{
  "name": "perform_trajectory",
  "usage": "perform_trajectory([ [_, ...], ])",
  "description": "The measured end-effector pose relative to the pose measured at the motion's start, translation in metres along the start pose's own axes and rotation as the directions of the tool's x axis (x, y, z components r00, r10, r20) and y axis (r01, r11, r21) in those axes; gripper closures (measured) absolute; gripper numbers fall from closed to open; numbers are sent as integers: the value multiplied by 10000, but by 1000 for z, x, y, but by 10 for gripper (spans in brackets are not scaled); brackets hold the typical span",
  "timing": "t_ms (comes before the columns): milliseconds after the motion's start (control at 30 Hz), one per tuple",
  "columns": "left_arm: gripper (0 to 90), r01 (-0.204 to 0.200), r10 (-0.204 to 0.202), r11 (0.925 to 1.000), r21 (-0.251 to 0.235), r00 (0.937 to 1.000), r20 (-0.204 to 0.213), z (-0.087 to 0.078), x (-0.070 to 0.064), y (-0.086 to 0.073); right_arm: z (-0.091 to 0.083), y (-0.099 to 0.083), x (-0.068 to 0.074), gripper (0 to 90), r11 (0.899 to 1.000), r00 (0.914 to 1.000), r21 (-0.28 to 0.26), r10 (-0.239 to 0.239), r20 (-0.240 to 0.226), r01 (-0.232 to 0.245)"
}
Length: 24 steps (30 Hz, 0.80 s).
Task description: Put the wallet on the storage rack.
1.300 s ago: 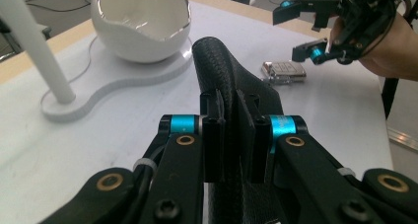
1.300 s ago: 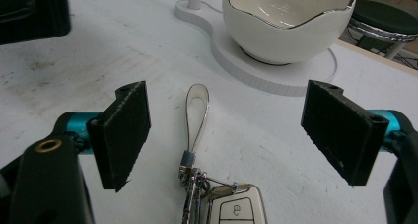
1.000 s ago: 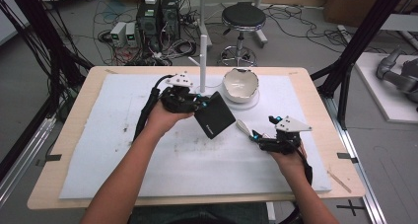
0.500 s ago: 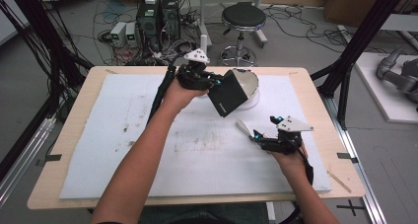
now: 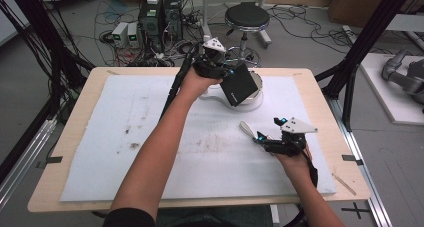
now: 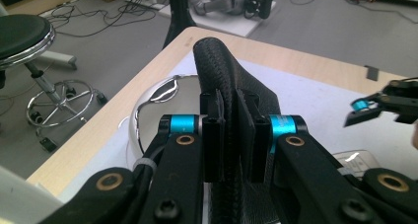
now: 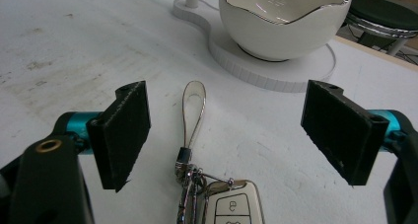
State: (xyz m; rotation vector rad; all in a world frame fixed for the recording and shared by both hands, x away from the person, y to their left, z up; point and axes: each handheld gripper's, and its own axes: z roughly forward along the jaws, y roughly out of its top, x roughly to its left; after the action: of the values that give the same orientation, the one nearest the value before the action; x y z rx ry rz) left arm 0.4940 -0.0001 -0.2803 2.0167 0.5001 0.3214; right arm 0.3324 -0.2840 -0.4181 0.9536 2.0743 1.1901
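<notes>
Grey room floor (image 5: 310,42) strewn with cables, a round stool (image 5: 246,17) behind; wooden table (image 5: 75,117) under a stained white mat (image 5: 125,132); left hand-held gripper (image 5: 220,71) pinches a black wallet (image 5: 239,84) above the white bowl (image 7: 281,21); right hand-held gripper (image 5: 261,138), spread, flanks the car key (image 7: 231,204) on the mat.

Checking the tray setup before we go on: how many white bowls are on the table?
1. The white bowl sits on its white base at the table's far edge, partly behind the black wallet held over it; none seems hidden.

Left hand-held gripper (image 6: 229,135) clamps black wallet (image 6: 217,61) edge, above white bowl (image 6: 148,110); other gripper (image 6: 389,103) at right.
</notes>
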Motion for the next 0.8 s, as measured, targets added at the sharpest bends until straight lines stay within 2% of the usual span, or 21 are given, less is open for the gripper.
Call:
perform_trajectory([
  [100, 816, -35, 36, 10000, 82, 10000, -26, 8, 3, 3, 0, 0, 0, 191, 10000, 10000, -23, -4, 22, 4],
  [200, 816, -62, 65, 9999, 158, 9998, -208, 25, 8, 8, 0, 0, 0, 191, 10000, 10000, -32, -15, 26, 15],
  [367, 815, 92, -79, 9995, 306, 9991, -414, 42, 18, 8, -1, -1, -1, 191, 10000, 10000, -23, 48, -12, -48],
  [467, 816, 97, -69, 9987, 509, 9985, -542, 49, 23, 8, -1, -2, -3, 191, 10000, 10000, -11, 68, -25, -68],
  [600, 815, 89, -55, 9986, 514, 9978, -655, 52, 27, 7, -1, -4, -5, 191, 9999, 9999, -1, 109, -39, -109],
  [800, 815, 63, 4, 9984, 557, 9928, -1197, 58, 31, 6, -1, -4, -5, 191, 9999, 9999, -13, 116, -20, -116],
])
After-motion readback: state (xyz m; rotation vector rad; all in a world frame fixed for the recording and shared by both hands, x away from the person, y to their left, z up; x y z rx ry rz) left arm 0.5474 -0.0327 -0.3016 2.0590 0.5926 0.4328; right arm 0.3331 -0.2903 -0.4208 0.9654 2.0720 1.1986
